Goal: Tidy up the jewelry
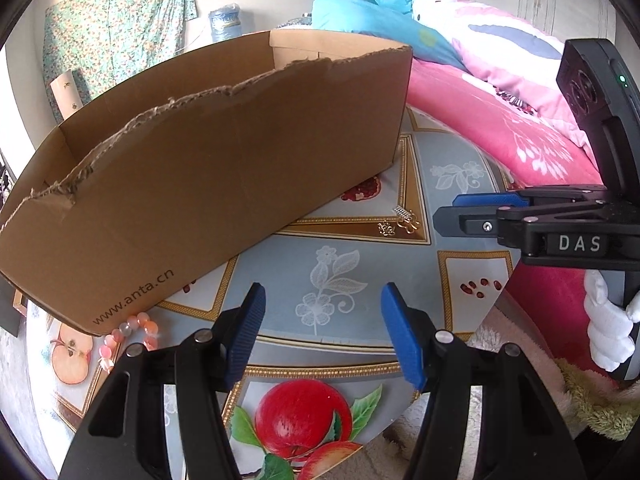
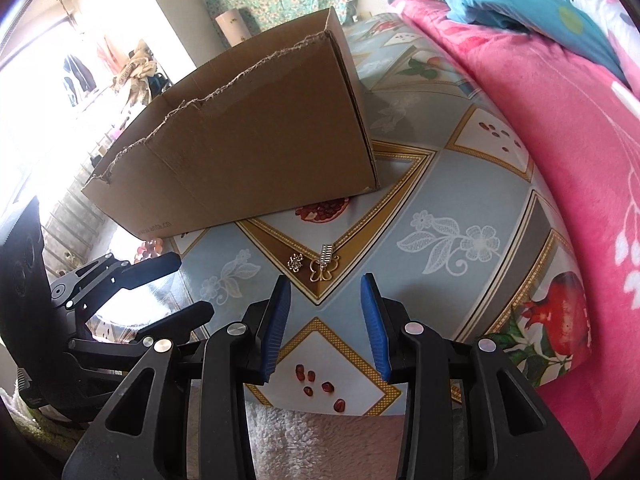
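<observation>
You look to be at the very start: the small gold and silver trinkets [image 2: 316, 266] lie loose on the patterned tablecloth [image 2: 460, 184] just ahead of your right gripper [image 2: 326, 322], the pink bead bracelet [image 1: 128, 334] lies against the near corner of the cardboard box [image 1: 224, 160], and nothing seems sorted yet. Both claws are empty, your left gripper [image 1: 322, 338] standing fairly wide over bare cloth and the right one narrower. You cannot see the box floor past its torn wall, part of the bracelet is hidden by the box, and the trinkets are too small to name.
</observation>
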Demonstrator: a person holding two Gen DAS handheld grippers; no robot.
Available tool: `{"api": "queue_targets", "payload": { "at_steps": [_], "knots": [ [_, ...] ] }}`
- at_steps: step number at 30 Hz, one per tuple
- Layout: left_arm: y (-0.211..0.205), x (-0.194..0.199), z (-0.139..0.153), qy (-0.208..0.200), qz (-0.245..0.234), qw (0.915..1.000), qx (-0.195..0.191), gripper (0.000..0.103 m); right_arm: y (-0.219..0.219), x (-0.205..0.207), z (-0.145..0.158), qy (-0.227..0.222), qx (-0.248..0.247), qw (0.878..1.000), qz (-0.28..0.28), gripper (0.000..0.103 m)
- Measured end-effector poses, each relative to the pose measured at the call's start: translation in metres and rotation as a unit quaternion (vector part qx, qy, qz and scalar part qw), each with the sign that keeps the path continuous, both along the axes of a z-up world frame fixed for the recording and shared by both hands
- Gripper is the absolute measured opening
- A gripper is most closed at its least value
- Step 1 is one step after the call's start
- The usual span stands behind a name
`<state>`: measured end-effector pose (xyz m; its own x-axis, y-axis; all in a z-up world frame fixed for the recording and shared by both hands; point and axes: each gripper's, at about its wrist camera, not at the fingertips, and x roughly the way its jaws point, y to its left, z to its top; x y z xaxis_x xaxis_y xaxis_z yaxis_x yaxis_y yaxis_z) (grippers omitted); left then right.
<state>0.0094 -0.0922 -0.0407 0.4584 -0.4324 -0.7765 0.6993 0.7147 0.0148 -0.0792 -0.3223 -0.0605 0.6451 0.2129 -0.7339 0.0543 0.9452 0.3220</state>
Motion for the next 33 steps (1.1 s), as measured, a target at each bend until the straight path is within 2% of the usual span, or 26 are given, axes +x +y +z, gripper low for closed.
{"api": "queue_targets", "payload": {
  "at_steps": [11, 33],
  "knots": [
    [0.002, -0.001, -0.005, 0.016, 0.009, 0.9998, 0.005, 0.058, 0.004, -0.005, 0.002, -0.002, 0.005, 1.000, -0.003, 0.036],
    [0.002, -0.005, -0.004, 0.015, 0.025, 0.9993, 0.021, 0.058, 0.010, -0.021, 0.008, -0.018, 0.017, 1.000, -0.013, 0.037]
  ]
}}
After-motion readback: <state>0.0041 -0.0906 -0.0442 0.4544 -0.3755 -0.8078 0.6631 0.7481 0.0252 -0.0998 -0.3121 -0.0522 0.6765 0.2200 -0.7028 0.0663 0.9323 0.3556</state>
